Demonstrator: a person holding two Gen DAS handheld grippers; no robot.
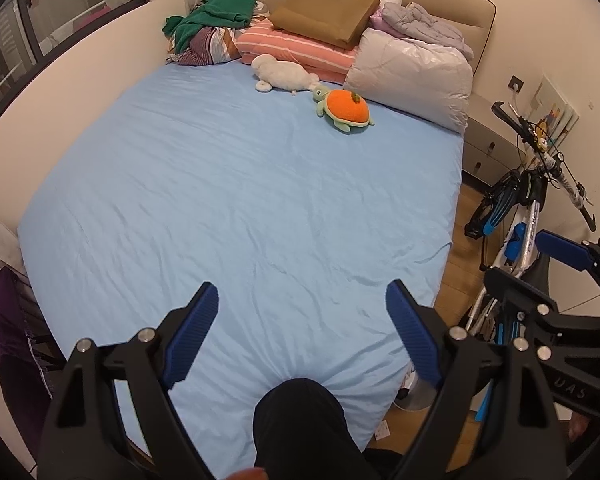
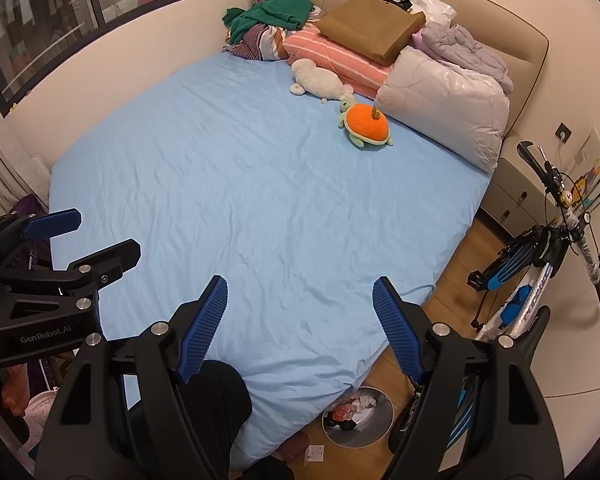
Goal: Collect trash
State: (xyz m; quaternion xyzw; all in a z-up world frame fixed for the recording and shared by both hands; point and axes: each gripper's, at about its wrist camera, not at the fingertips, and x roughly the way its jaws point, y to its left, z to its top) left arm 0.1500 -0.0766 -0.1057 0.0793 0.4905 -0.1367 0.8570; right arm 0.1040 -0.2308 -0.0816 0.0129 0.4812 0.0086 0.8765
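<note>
Above blue bed (image 1: 240, 184) | left gripper (image 1: 302, 308), right gripper (image 2: 300, 300) wide, empty | risk: bin (image 2: 384, 420) tips if clipped; floor scrap (image 2: 315, 453) overlooked.

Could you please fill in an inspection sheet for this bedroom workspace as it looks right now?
Surface: bed with a light blue sheet, wrinkled, its middle bare.
Job's things: round bin on the floor at the bed's foot corner, with crumpled waste inside; a small paper slip lies on the floor beside it.
Clutter: turtle plush, white plush, brown paper bag, folded bedding and clothes at the headboard.
Grippers: left gripper open, empty; right gripper open, empty.
Cables: one at the wall socket.
Surroundings: bicycle right of the bed, window on the left wall.
</note>
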